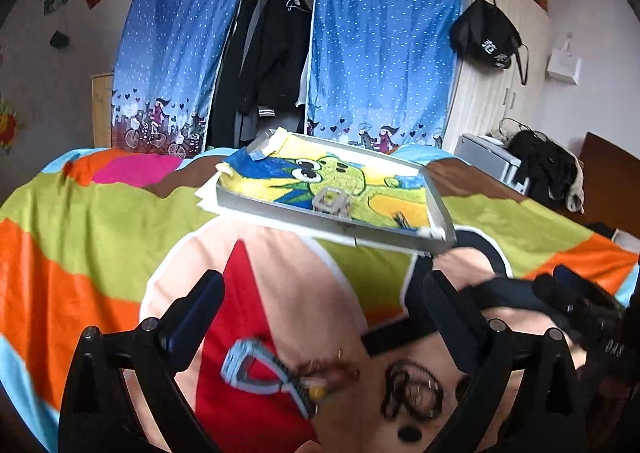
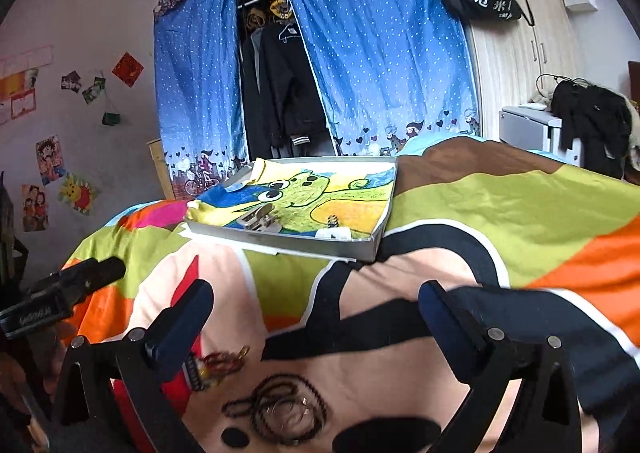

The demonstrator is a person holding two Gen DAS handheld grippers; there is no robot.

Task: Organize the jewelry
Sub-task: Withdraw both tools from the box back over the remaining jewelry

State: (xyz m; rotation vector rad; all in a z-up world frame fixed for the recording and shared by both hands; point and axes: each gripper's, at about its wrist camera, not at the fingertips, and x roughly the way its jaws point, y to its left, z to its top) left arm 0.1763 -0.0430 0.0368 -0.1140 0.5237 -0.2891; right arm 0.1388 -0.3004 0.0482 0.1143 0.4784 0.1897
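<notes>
Bedroom with blue dotted curtains; colourful cartoon bedspread. Both grippers spread wide, empty. Dark beaded necklace coiled below; shallow grey tray beyond.

Matt black plastic fingers of the right gripper flank a soft, brightly printed cloth bedspread, where a coiled dark beaded bracelet lies just below them, while beyond them a shiny silver metal clip rests in a smooth grey cardboard tray lined with crayon-coloured paper.
</notes>
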